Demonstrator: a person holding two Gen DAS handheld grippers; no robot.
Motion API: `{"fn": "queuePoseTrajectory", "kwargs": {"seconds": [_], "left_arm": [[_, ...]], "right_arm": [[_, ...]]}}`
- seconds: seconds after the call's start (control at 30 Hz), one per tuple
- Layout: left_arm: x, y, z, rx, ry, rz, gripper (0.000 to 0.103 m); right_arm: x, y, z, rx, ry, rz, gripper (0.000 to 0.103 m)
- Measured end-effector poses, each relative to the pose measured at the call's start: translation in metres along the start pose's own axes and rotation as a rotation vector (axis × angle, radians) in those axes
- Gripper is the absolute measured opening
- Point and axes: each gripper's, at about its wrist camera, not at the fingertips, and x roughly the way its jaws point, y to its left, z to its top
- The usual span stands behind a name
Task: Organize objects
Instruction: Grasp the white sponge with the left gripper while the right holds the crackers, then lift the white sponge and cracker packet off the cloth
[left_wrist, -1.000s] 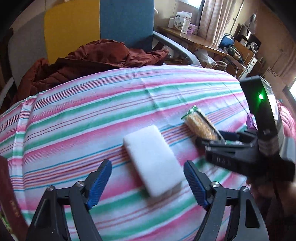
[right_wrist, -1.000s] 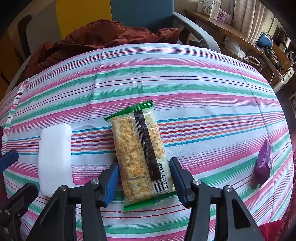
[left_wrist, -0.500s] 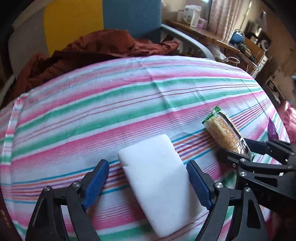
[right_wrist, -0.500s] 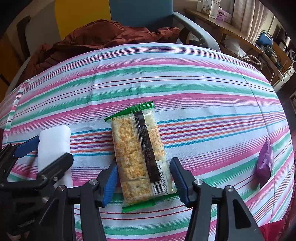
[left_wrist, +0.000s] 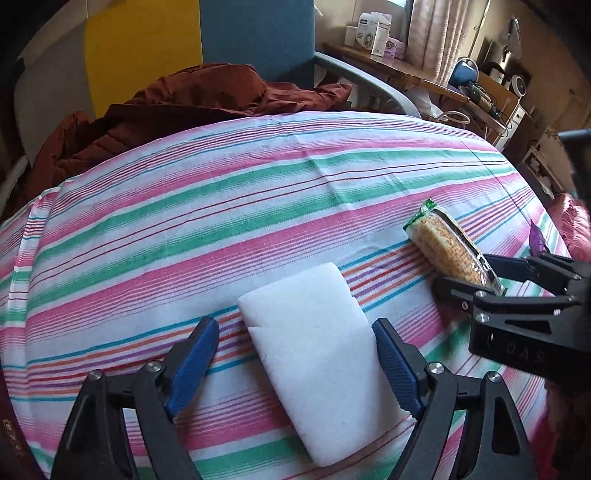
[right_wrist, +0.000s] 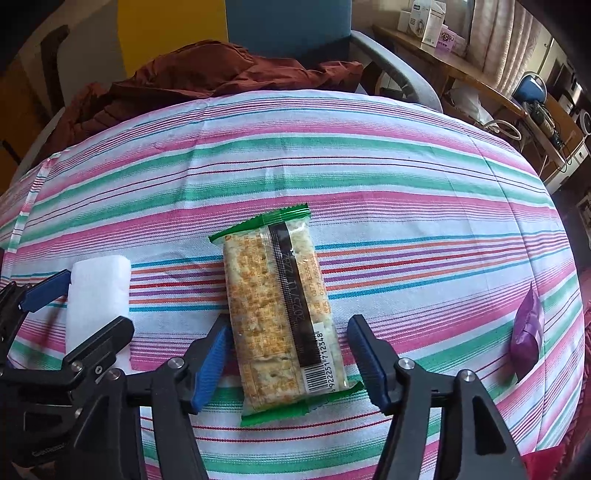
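A white foam block (left_wrist: 314, 369) lies on the striped tablecloth (left_wrist: 221, 221). My left gripper (left_wrist: 295, 325) straddles it. Its jaws are closing: the right pad is at the block's edge and the left pad stands clear. To the right lies a clear cracker packet with green ends (right_wrist: 280, 314). My right gripper (right_wrist: 290, 326) is around its near half with the jaws opening, and a gap shows beside the right pad. The right wrist view shows the left gripper (right_wrist: 94, 301) on the block (right_wrist: 99, 288). The left wrist view shows the right gripper (left_wrist: 465, 271) at the packet (left_wrist: 439, 243).
A small purple packet (right_wrist: 526, 332) lies near the cloth's right edge. A rust-red jacket (left_wrist: 184, 103) is heaped on the chair behind the table. A cluttered wooden desk (right_wrist: 480, 77) stands at the back right.
The left gripper has come down and forward so the white block now sits between its jaws. The right gripper's jaws have spread wider around the cracker packet, which has not moved.
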Motion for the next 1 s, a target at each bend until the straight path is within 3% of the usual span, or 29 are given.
{"fn": "queuePoseTrajectory", "kwargs": {"seconds": [0.23, 1.0], "left_arm": [[-0.017, 0.010, -0.021, 0.009, -0.011, -0.021, 0.067], [-0.018, 0.012, -0.030, 0.023, -0.036, -0.019, 0.070]], "right_arm": [[0.000, 0.000, -0.004, -0.010, -0.001, -0.003, 0.067], [-0.002, 0.003, -0.007, -0.016, 0.000, -0.006, 0.068]]}}
